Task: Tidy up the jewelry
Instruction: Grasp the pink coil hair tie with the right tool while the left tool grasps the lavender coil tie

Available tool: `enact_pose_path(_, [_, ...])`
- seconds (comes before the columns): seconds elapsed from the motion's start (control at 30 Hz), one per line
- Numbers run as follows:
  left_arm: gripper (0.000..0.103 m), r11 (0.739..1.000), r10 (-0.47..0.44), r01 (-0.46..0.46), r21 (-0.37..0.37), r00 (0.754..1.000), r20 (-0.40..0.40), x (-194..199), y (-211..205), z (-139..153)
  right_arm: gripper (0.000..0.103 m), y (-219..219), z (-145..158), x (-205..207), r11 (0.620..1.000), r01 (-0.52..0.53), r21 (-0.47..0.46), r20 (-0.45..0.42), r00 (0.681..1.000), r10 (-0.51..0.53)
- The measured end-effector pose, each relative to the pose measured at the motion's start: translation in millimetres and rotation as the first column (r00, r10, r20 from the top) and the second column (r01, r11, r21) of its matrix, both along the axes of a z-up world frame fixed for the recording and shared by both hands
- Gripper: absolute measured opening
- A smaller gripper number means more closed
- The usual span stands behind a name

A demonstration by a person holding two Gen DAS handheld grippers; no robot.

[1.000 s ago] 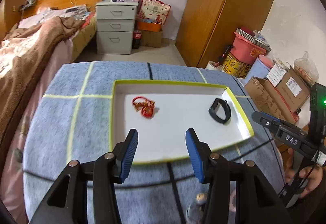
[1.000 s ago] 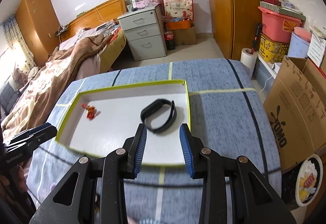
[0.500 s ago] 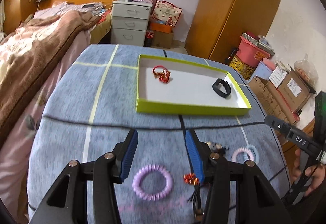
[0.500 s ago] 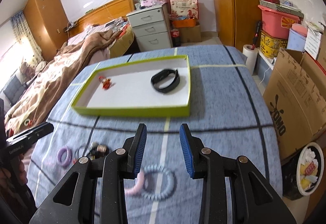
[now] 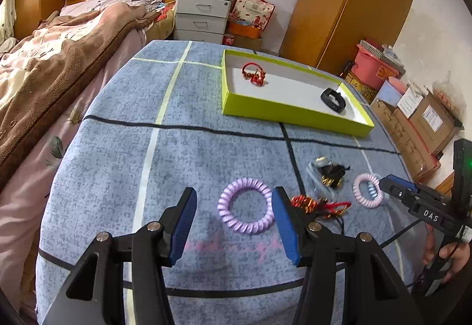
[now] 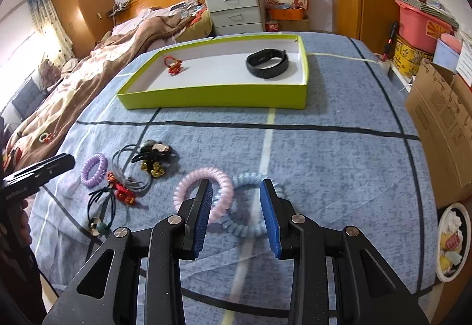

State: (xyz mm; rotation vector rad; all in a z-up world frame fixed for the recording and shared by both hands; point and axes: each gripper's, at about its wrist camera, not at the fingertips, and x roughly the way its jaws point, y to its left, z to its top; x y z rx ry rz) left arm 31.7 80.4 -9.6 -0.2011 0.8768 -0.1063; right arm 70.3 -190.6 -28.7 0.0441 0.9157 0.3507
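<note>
A purple coil hair tie (image 5: 245, 209) lies on the blue checked cloth (image 5: 206, 153), framed by the left gripper (image 5: 234, 221), whose jaws are opening and grip nothing. A green tray (image 6: 224, 94) holds a black band (image 6: 268, 63). The right gripper (image 6: 236, 215) tilts downward, half-open and empty, above pink (image 6: 203, 192) and blue (image 6: 244, 224) coils.

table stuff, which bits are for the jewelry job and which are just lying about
For the job: tray; black band and red charm in it; purple coil, pink coil, blue coil, hair ties on the cloth.

Lying about: boxes, drawers, blanket.
</note>
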Motion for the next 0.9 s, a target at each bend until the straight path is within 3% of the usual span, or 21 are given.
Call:
enact_pose_path(0.33, [0.058, 0.999, 0.028, -0.028, -0.016, 0.999, -0.022, -6, 11, -9, 0.033, 8, -8, 1, 0.999, -0.003, -0.038, -0.015, 1.000, 0.002])
enact_pose_path(0.43, [0.058, 0.999, 0.029, -0.029, -0.014, 0.999, -0.037, -6, 13, -13, 0.017, 9, -8, 0, 0.999, -0.009, -0.040, -0.015, 1.000, 0.009])
enact_pose_path(0.57, [0.058, 1.000, 0.024, -0.025, -0.010, 0.999, -0.044, -5, 13, -15, 0.011, 10, -7, -2, 0.999, -0.002, -0.039, -0.006, 1.000, 0.002])
enact_pose_path(0.9, [0.058, 0.999, 0.023, -0.021, 0.035, 0.998, -0.062, 6, 8, -23, 0.010, -2, -2, -4, 0.999, 0.031, 0.020, 0.007, 0.999, -0.031])
